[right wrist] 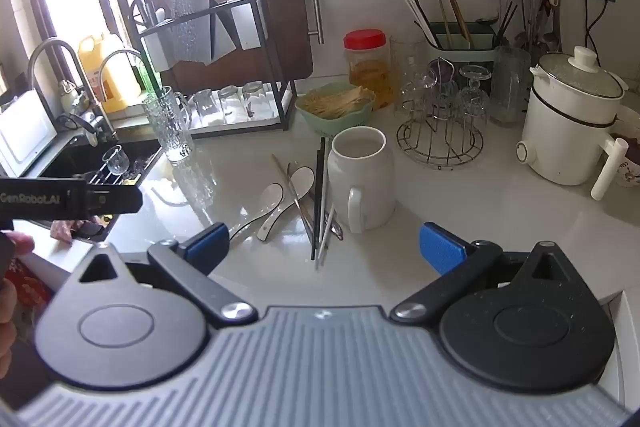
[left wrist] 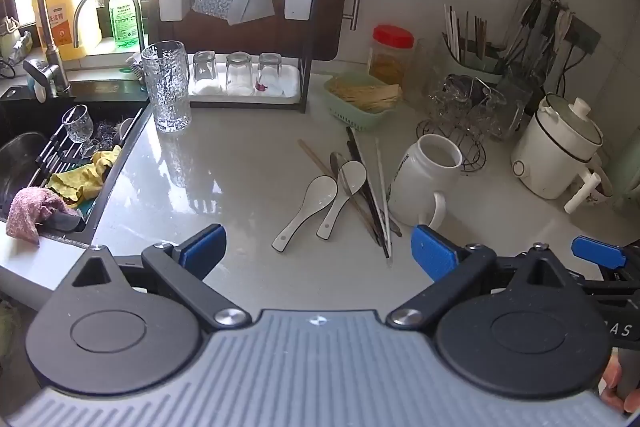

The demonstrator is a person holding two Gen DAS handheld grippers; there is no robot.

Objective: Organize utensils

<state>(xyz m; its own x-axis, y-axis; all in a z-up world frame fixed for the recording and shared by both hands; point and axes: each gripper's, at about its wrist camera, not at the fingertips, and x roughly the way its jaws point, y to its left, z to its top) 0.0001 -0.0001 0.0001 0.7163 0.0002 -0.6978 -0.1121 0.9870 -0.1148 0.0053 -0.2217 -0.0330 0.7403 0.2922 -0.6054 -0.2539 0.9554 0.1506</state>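
Kitchen tabletop (left wrist: 248, 163): spoons (left wrist: 306, 209) and chopsticks (left wrist: 370, 187) lie loose beside white mug (left wrist: 426, 175). Our left gripper (left wrist: 318, 251) and right gripper (right wrist: 324, 247) gape wide, empty. We'd pinch one spoon handle first, low.

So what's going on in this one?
A person holds two grippers over a kitchen counter. The left gripper and right gripper are both open and empty. Two white spoons and some chopsticks lie loose beside an empty white mug. Nothing has been sorted yet.
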